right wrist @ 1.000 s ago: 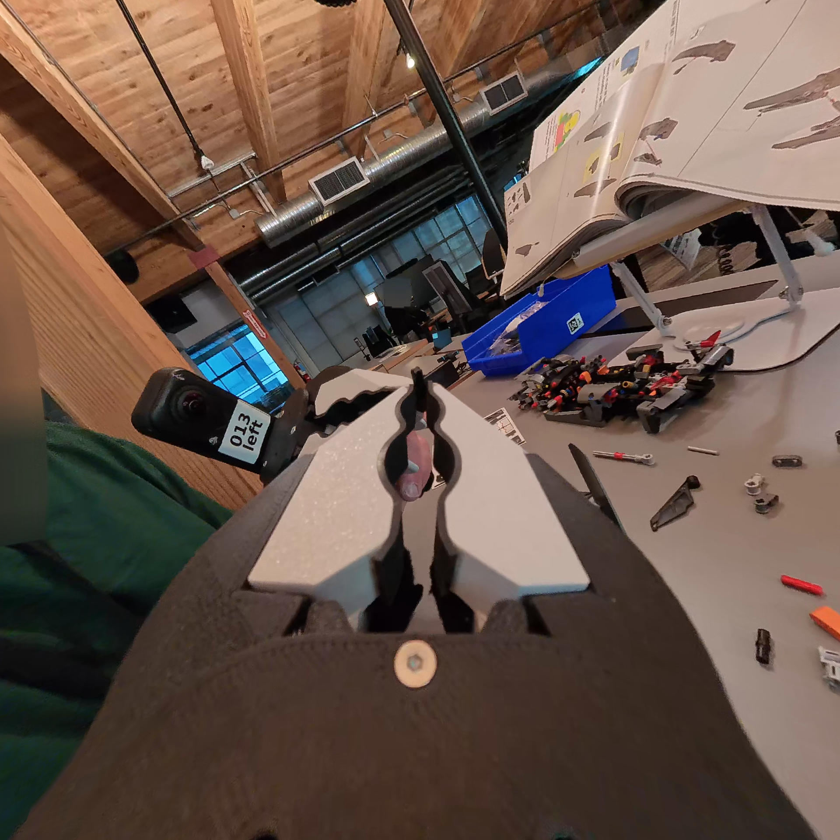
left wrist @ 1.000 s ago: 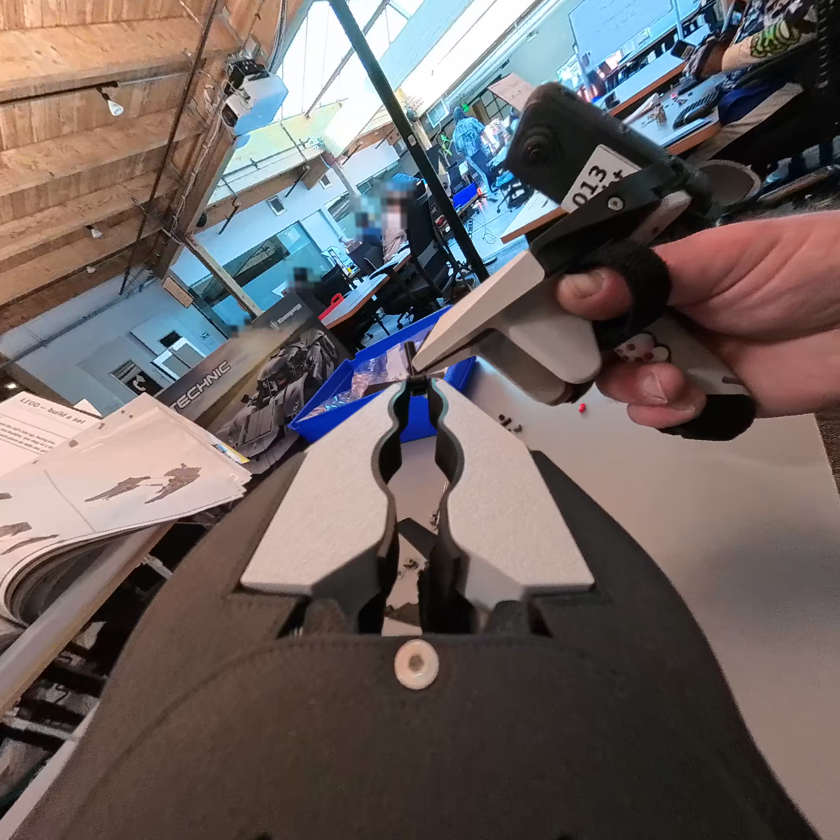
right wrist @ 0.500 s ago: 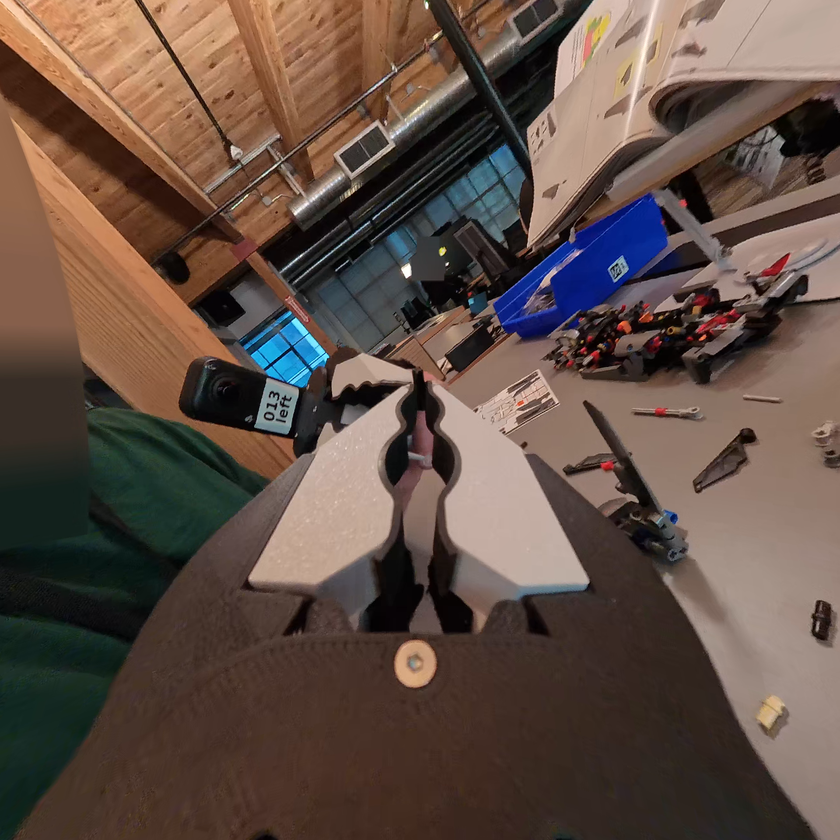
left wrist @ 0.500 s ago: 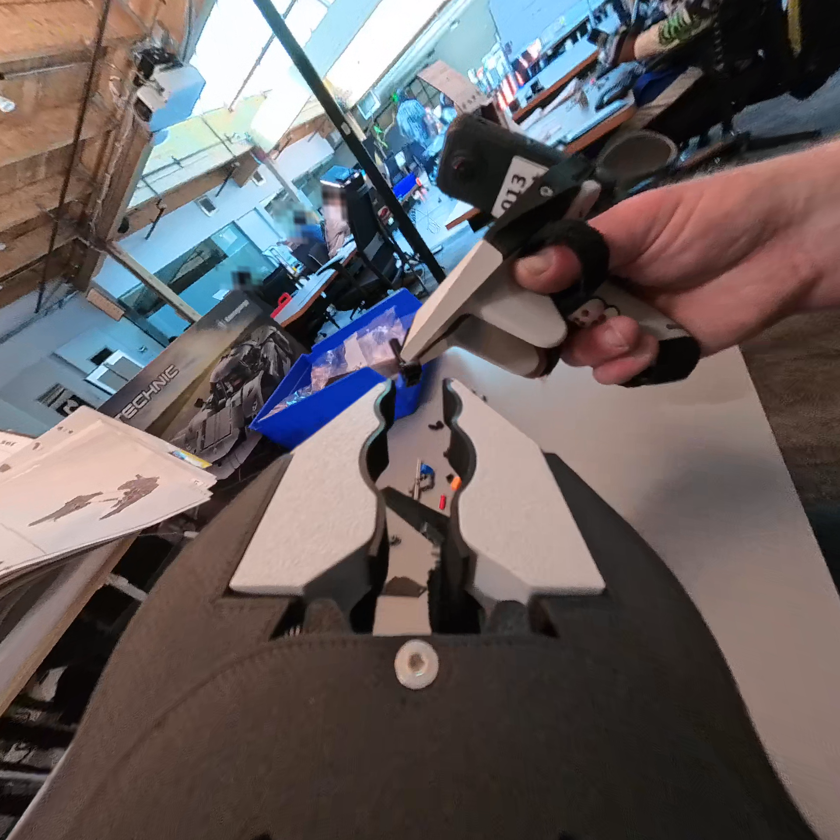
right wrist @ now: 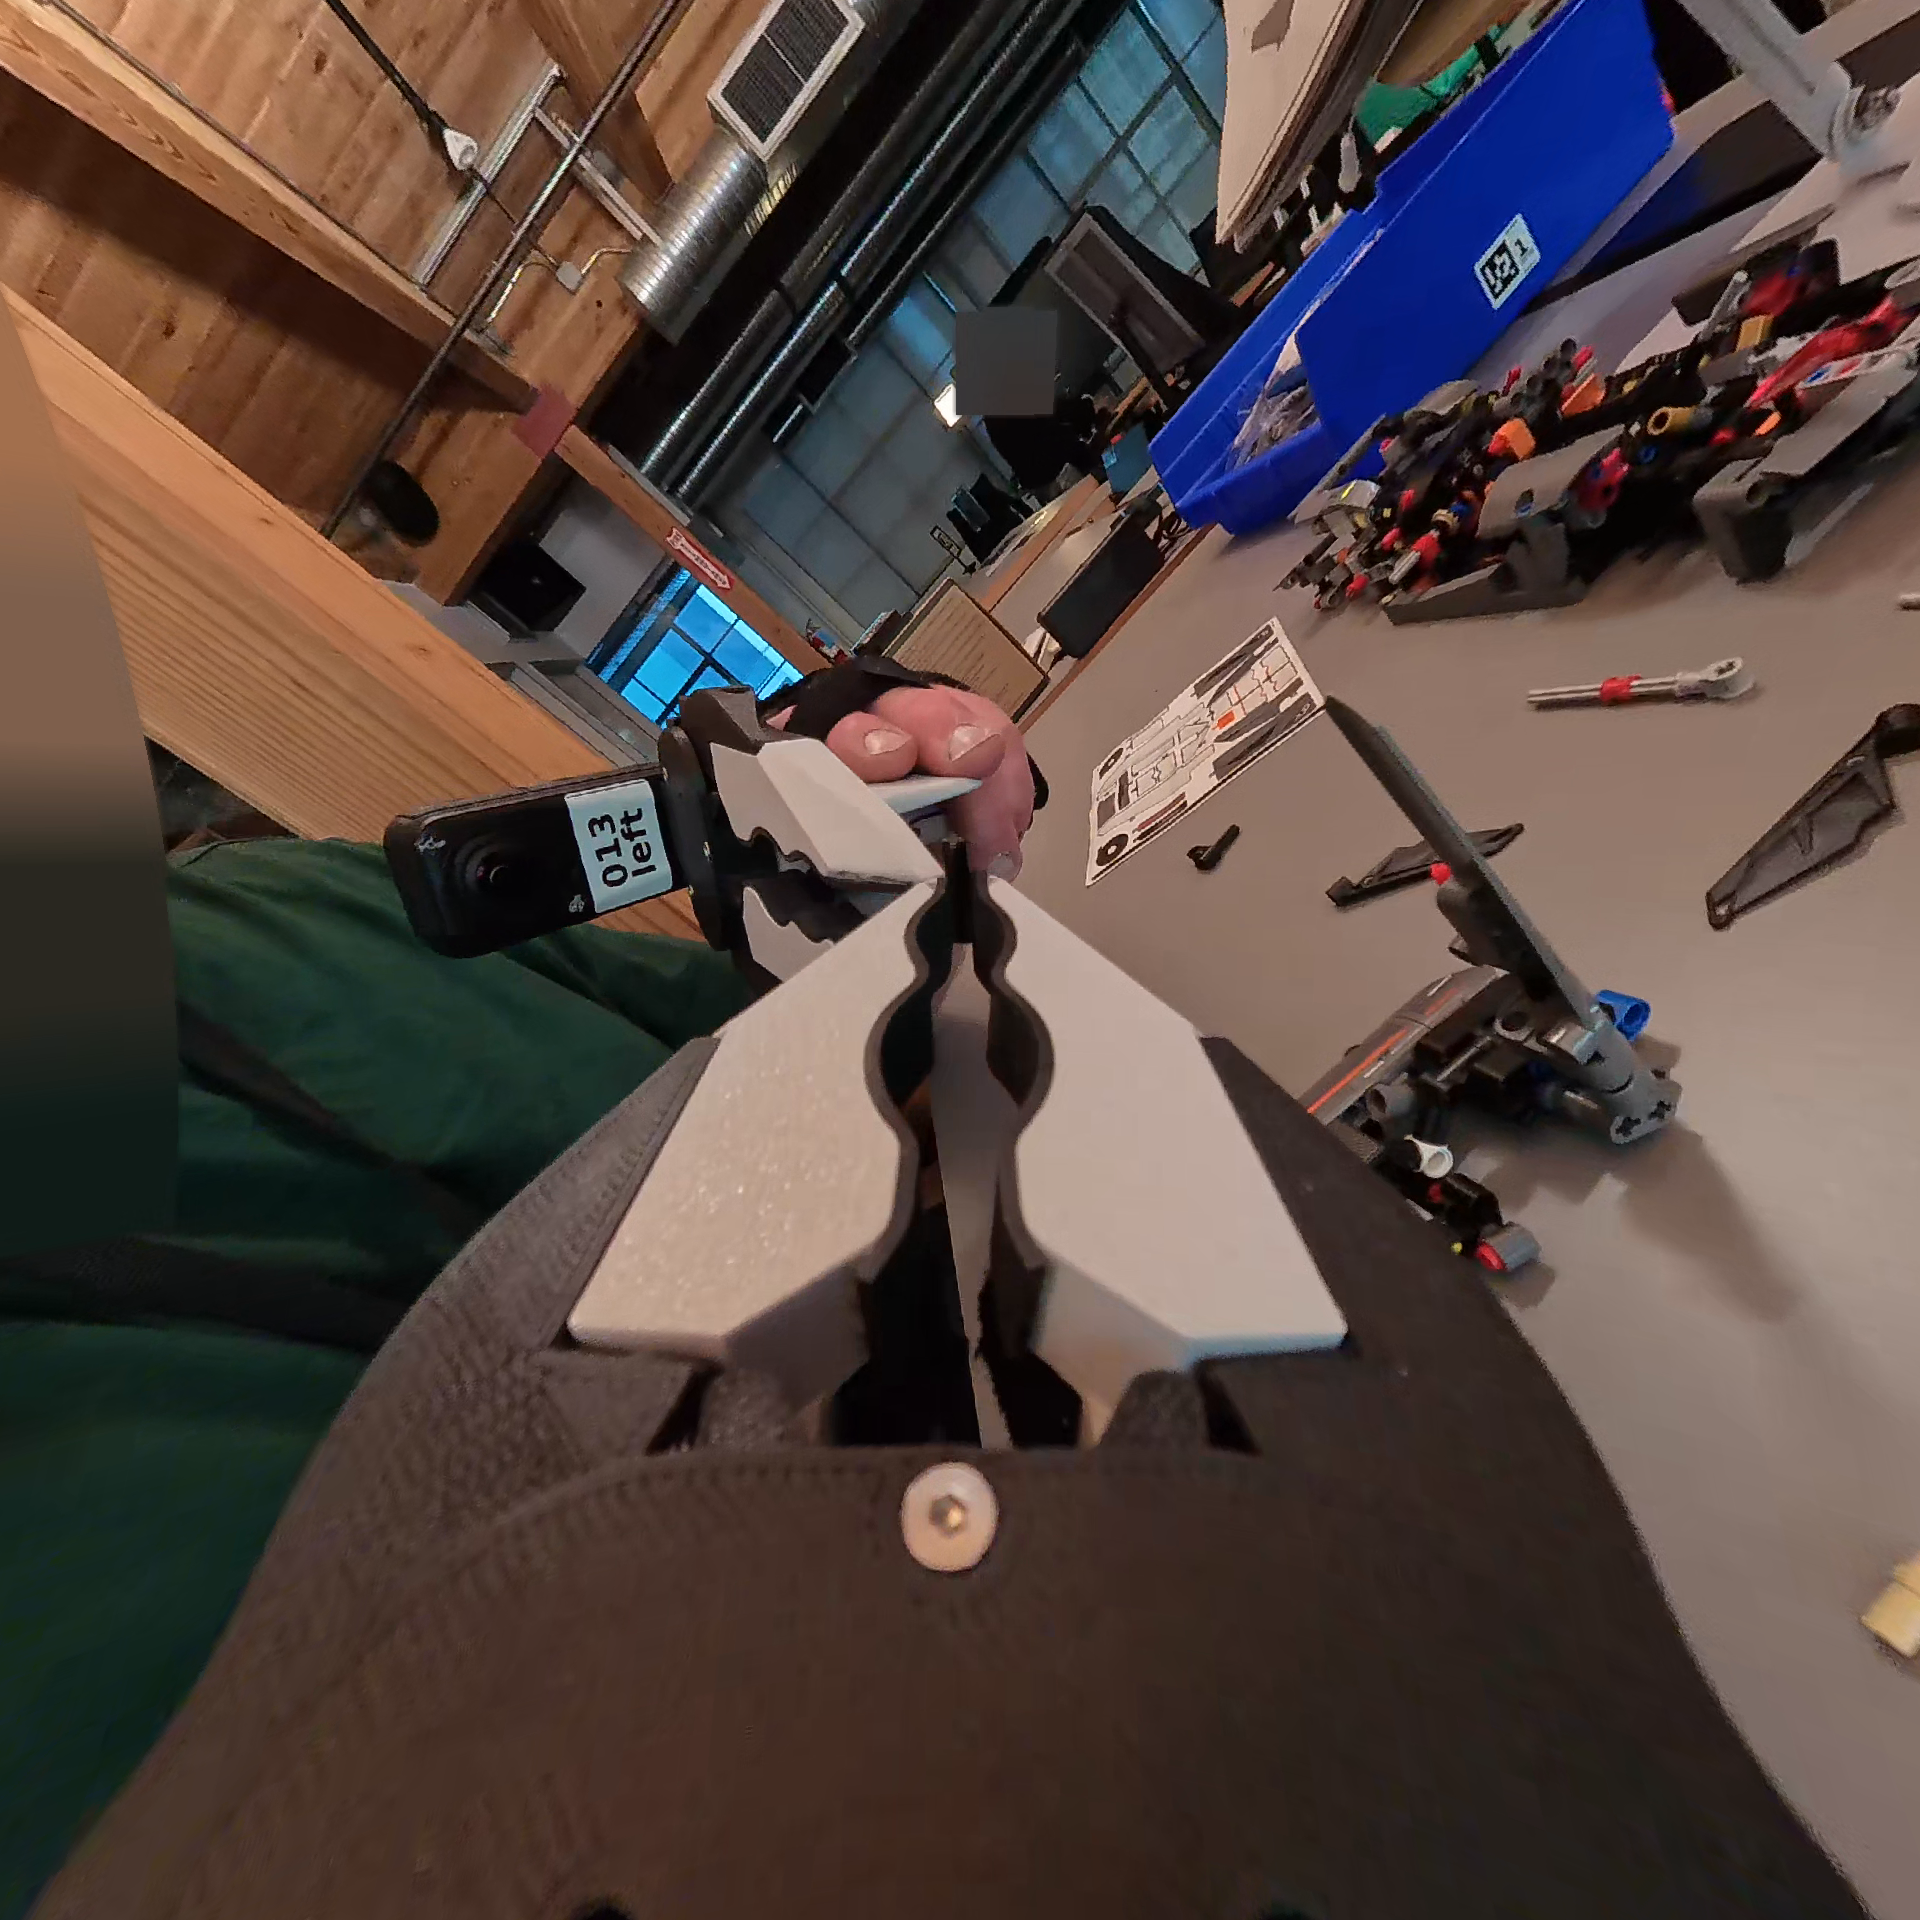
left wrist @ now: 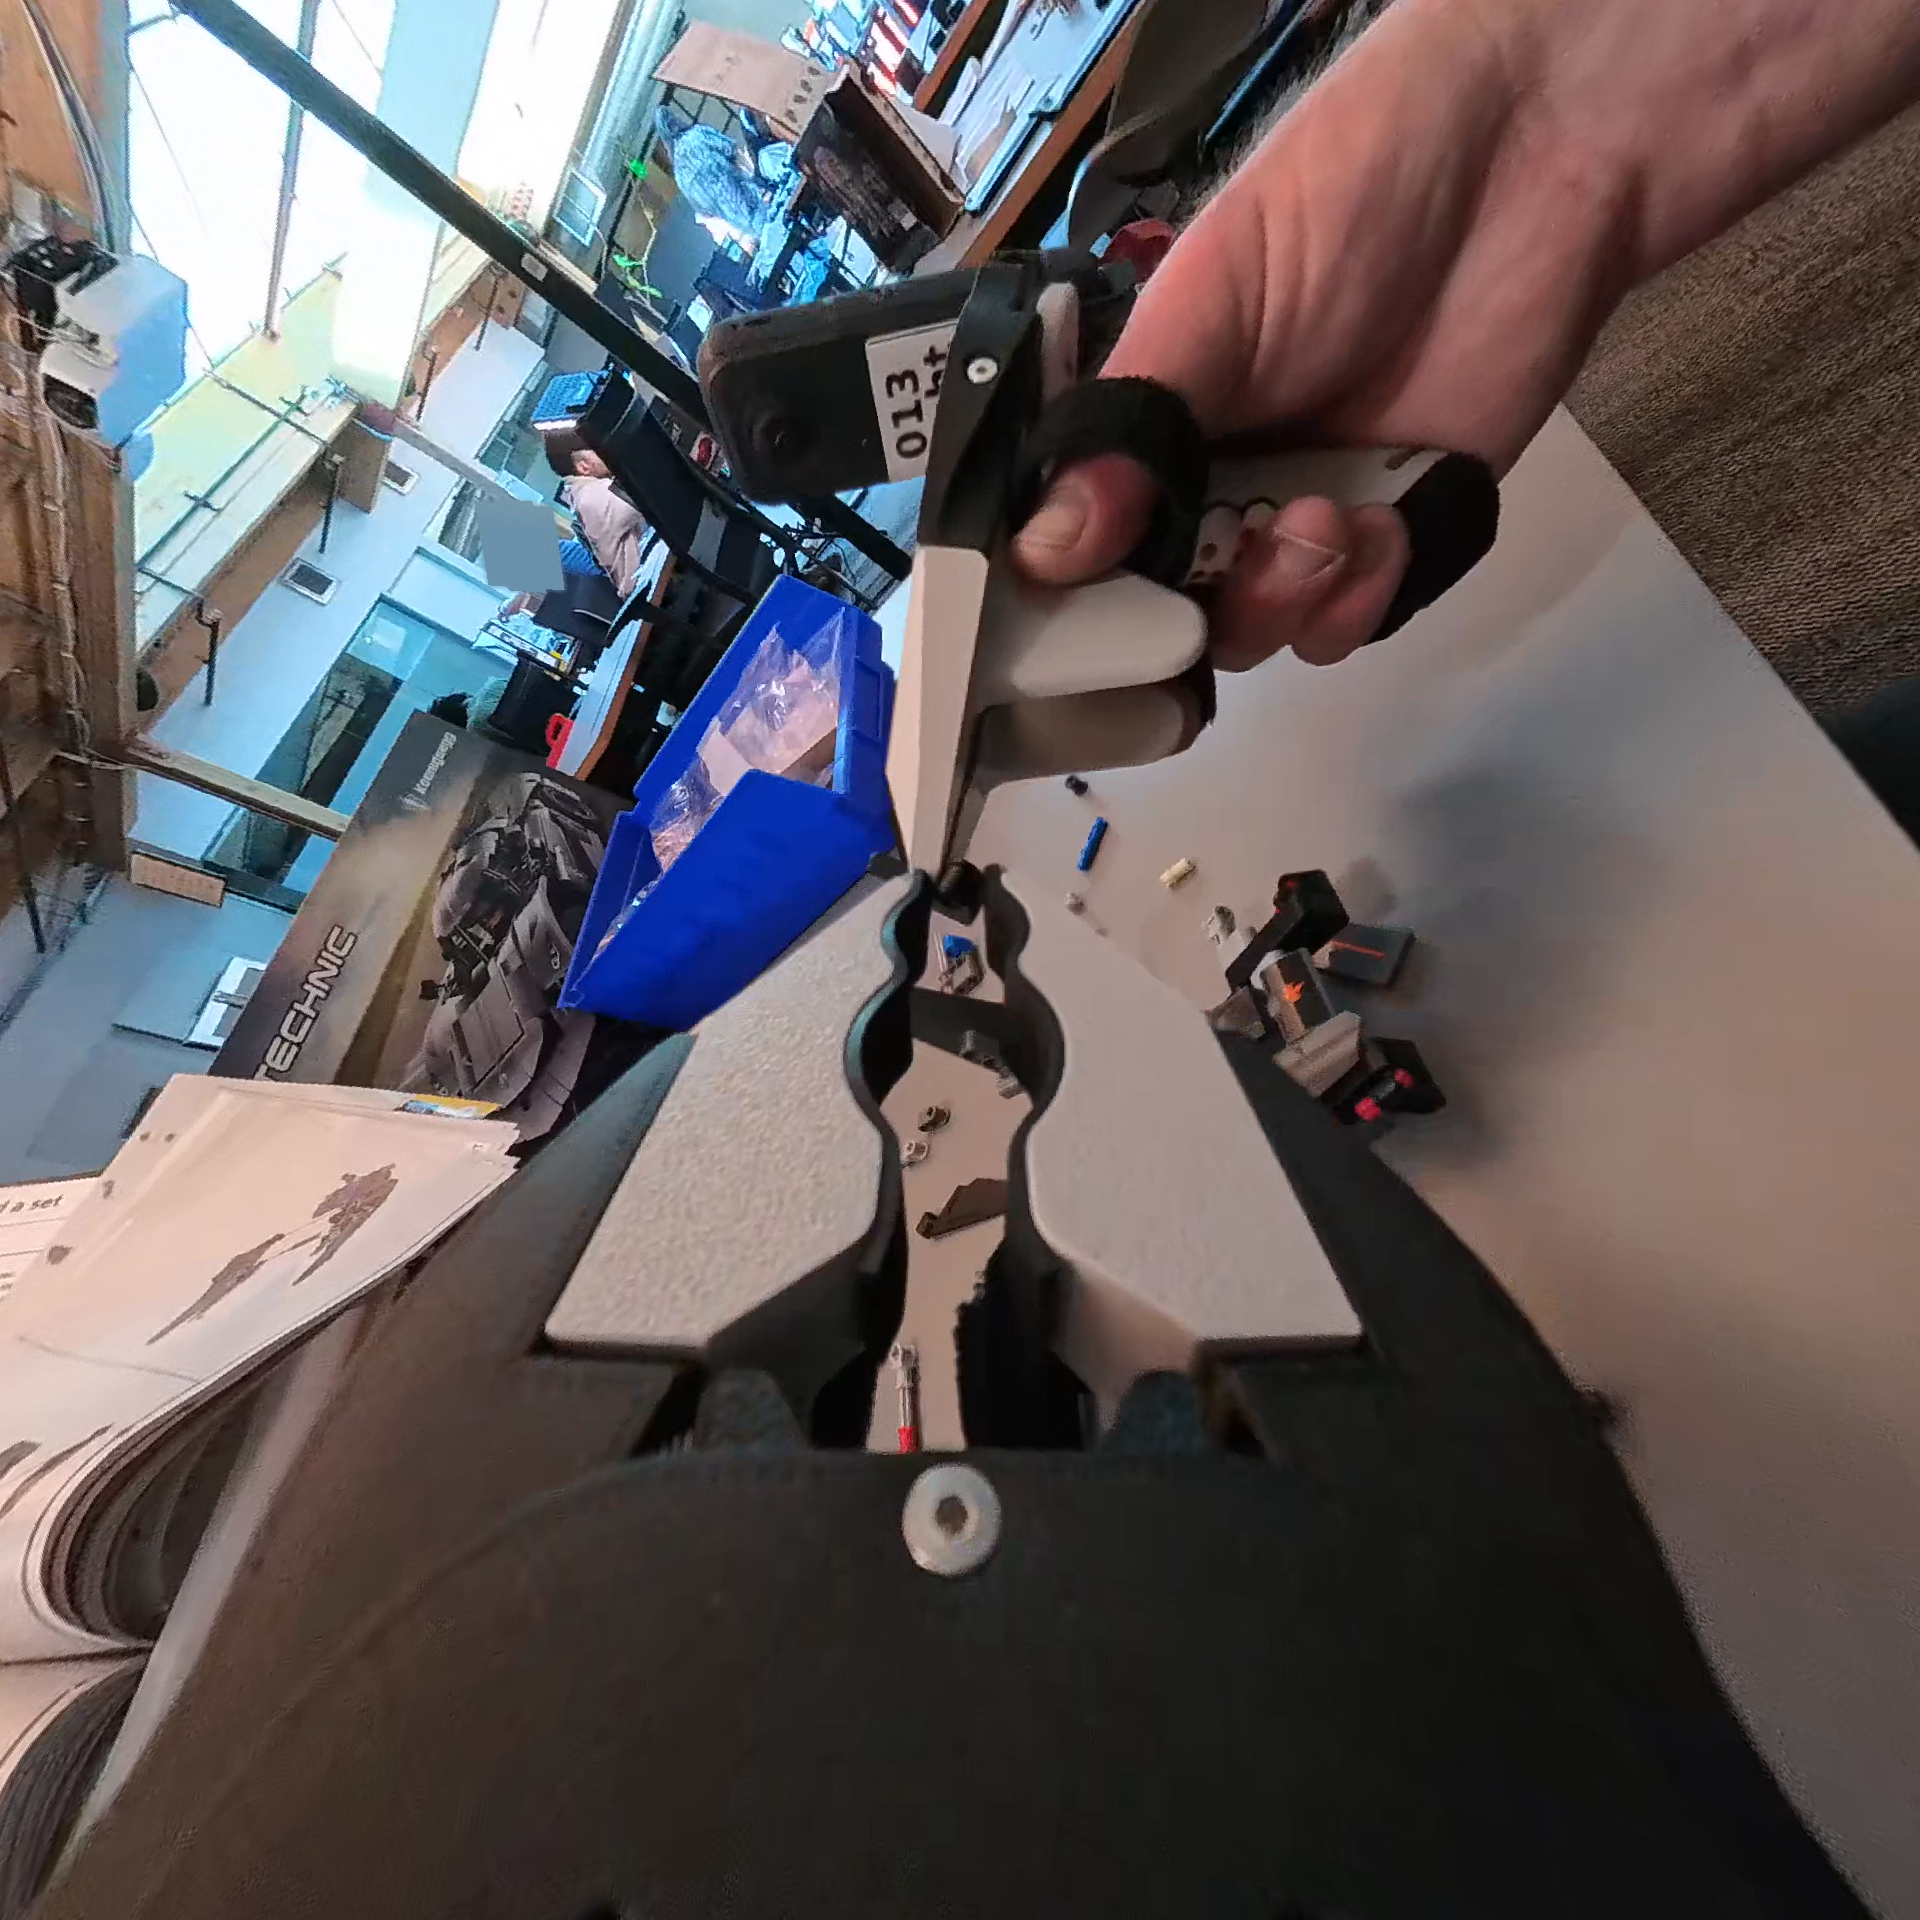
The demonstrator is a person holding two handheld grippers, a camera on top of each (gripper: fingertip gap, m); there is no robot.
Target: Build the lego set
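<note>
- Bright daylight through skylights (left wrist: 312, 156), blown out to white glare.
- Dimmer on the right view; soft shadows on the table (right wrist: 1714, 1351).
- Strong wide-angle bending at edges.
- Slight blur throughout.

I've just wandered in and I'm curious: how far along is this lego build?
Partly done. A large black, grey and red model stands assembled beside the blue bin, and a smaller section is built. In hand: the right gripper pinches a small black piece at the open left gripper. Loose parts remain on the table.
</note>
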